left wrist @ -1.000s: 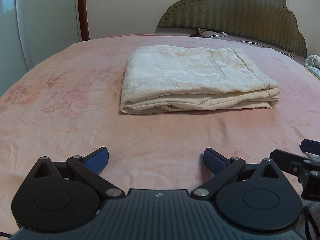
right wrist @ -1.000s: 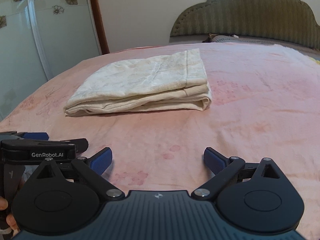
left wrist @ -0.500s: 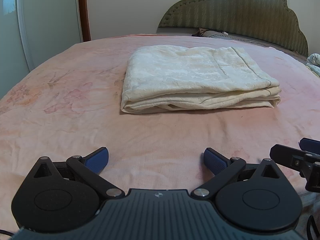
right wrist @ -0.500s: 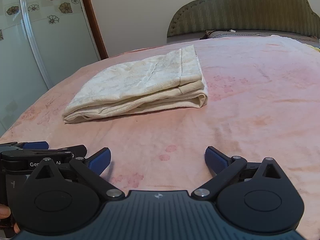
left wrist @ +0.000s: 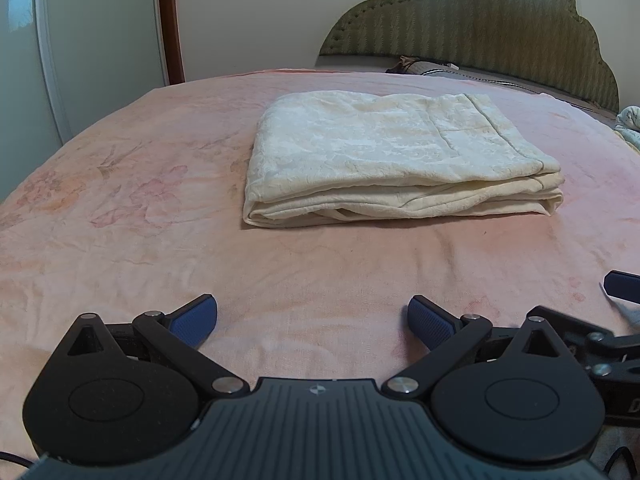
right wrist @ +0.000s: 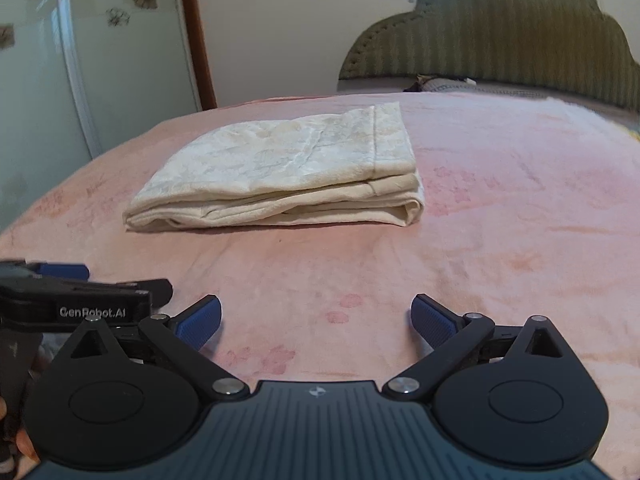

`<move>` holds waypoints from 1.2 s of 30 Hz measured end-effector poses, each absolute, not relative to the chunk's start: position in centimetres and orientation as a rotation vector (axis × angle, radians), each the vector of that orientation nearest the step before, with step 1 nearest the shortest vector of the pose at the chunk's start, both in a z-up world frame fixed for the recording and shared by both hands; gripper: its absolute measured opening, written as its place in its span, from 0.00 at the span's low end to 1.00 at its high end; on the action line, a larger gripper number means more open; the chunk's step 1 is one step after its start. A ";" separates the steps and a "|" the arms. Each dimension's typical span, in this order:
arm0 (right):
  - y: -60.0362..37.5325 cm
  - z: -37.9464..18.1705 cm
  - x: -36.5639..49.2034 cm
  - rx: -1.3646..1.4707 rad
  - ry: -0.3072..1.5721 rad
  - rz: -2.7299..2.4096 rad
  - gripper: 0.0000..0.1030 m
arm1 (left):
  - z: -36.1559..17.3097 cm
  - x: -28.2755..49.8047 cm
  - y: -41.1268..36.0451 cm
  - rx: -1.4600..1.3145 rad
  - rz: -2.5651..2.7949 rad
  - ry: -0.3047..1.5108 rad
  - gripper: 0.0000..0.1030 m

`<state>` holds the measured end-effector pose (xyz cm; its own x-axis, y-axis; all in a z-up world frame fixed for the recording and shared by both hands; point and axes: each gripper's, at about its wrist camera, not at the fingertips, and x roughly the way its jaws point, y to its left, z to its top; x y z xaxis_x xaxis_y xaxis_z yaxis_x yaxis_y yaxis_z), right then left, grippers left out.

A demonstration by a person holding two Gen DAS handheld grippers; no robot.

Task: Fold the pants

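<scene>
The pants (left wrist: 392,164) lie folded in a neat cream stack on the pink bed cover (left wrist: 120,208). In the left wrist view they sit in the upper middle of the frame. In the right wrist view they sit a bit left of the middle (right wrist: 280,176). The layers of cloth show along the near edge, one on top of the other.

The left gripper (left wrist: 312,320) is at the bottom of its own view, low over the bed cover. Its blue fingers (left wrist: 194,318) are spread wide apart, and they hold nothing. The pants are well apart from it, farther up the bed.

The right gripper (right wrist: 316,318) is at the bottom of its view too. Its blue fingers (right wrist: 434,320) are also spread wide and hold nothing (only pink cover shows between them).

Each gripper can be seen from the other camera. The right one peeks in at the lower right edge of the left view, and the left one sits at the lower left edge of the right view.

A green headboard (left wrist: 480,24) stands at the top right of the frame. A white wardrobe door (right wrist: 52,80) with flower marks is at the upper left.
</scene>
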<state>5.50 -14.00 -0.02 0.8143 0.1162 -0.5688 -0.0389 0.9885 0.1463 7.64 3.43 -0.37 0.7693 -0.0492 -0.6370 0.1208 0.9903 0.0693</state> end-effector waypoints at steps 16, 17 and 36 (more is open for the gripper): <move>-14.0 -0.7 6.4 0.073 0.688 -0.006 1.00 | -0.4 6.9 3.5 0.090 -0.081 0.673 1.00; -14.1 -0.7 6.4 0.079 0.688 -0.004 1.00 | -0.5 7.0 3.6 0.079 -0.084 0.678 1.00; -14.1 -0.7 6.4 0.075 0.688 -0.003 1.00 | -0.6 7.1 4.1 0.058 -0.091 0.683 1.00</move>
<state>6.36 -14.15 -0.73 0.7729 0.0219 -0.6342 0.0277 0.9973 0.0681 7.05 4.14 -0.59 0.7719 -0.0649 -0.6324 0.1027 0.9944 0.0234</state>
